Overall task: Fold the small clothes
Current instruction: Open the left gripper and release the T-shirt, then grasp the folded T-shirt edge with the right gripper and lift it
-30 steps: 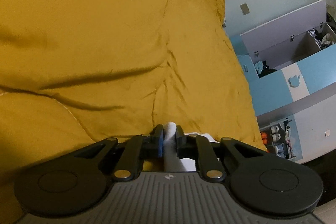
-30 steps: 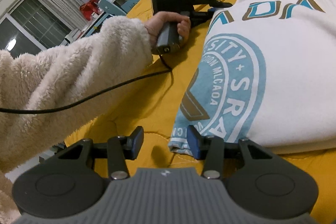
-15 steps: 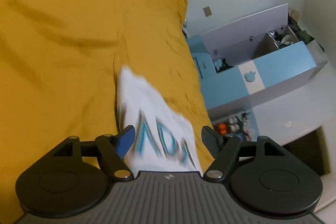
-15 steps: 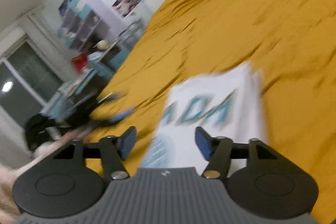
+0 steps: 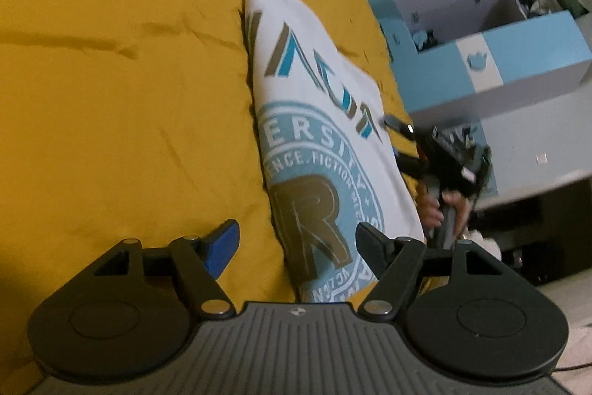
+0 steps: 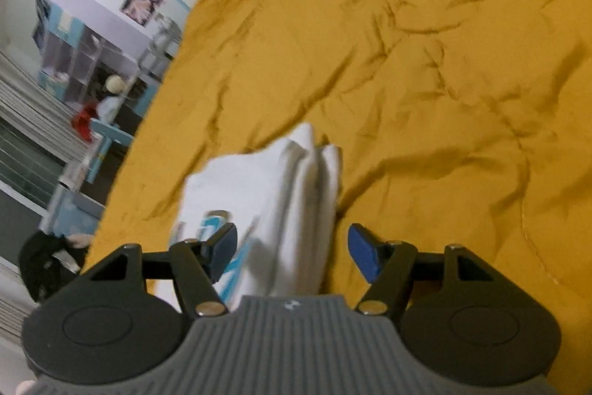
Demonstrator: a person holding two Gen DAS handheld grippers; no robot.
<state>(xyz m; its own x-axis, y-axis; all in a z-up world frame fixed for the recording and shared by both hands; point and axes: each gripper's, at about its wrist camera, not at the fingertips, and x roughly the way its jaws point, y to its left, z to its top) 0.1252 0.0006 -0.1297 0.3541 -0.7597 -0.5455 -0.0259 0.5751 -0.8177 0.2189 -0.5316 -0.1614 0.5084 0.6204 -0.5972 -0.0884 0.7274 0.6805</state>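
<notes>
A folded white T-shirt with a round blue print lies flat on the yellow bedspread. My left gripper is open just short of the shirt's near end, and its pads touch nothing. In the right wrist view the same shirt shows its stacked folded edges. My right gripper hovers open over that near edge, its pads clear of the cloth. In the left wrist view the right gripper sits at the shirt's right side, held by a hand.
A blue and white chest with its lid up stands beyond the bed's right edge. In the right wrist view a shelf unit and a window with blinds lie past the bed's left edge. Rumpled bedspread stretches beyond the shirt.
My left gripper let go of the white cloth it pinched, opened wide and drew back. My right gripper opened wider and swung round to the shirt's edge. The shirt lies folded.
</notes>
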